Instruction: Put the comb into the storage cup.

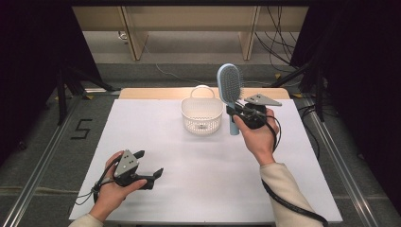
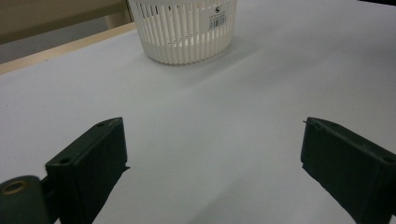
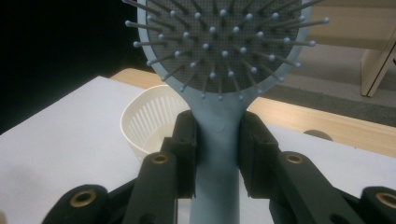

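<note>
Between the jaws of the right gripper [image 1: 236, 112] stood a light blue hairbrush [image 1: 230, 90], pinched by its handle just below the oval head, with both black pads pressed flat against the handle's sides. The brush rose upright out of that grip, its bristled head above the jaws and the lower end of its handle hanging beneath them, clear of the white table [image 1: 156, 142]. In the right gripper view the bristles faced the camera, and the head [image 3: 224, 42] spread wide above the clamped neck.

Just beside the right gripper, toward the person's left, sat a white slotted basket [image 1: 202, 115] on the table; the brush was near its rim but apart from it.

Well away from the brush, near the table's front edge, the left gripper [image 1: 150, 164] rested low in the person's hand with its jaws spread wide and nothing between them. Ahead of those parted jaws lay bare tabletop, with the basket [image 2: 182, 35] farther off.
</note>
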Tool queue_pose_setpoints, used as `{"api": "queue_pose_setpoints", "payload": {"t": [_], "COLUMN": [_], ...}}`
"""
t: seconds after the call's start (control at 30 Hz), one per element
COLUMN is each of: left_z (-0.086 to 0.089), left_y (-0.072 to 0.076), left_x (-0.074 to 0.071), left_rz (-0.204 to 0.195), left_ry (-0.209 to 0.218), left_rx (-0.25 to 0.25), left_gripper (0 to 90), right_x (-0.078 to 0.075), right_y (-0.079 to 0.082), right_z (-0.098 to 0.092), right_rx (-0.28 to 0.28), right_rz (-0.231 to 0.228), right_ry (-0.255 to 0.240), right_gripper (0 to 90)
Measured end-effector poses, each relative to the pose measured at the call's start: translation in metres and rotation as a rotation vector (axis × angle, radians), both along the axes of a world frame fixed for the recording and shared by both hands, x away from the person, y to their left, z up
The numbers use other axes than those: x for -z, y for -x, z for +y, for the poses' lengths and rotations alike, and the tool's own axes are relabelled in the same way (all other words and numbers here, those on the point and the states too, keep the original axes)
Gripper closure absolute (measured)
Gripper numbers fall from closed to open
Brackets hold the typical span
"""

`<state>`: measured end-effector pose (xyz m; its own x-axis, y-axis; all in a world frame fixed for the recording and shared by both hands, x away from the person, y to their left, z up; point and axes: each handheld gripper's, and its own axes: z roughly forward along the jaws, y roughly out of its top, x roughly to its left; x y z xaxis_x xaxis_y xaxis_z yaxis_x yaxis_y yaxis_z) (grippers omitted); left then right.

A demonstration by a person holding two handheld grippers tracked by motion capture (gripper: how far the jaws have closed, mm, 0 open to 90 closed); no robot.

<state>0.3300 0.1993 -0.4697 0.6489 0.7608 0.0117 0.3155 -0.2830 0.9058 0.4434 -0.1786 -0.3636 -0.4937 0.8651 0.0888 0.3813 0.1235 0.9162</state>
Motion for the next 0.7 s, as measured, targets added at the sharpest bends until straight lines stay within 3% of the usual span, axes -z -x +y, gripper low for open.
{"api": "queue_pose_setpoints", "payload": {"t": [0.7], "left_z": [0.0000], "left_y": [0.0001], "left_x": [0.0001], "left_rz": [0.000], "left_ry": [0.000], "left_rx": [0.000], "left_gripper": [6.7], "right_x": [-0.0001], "right_y": [-0.0065], "right_z": [0.0044], "right_rx": [0.001], "right_rz": [-0.008], "right_ry": [0.004], "right_gripper": [70.4]}}
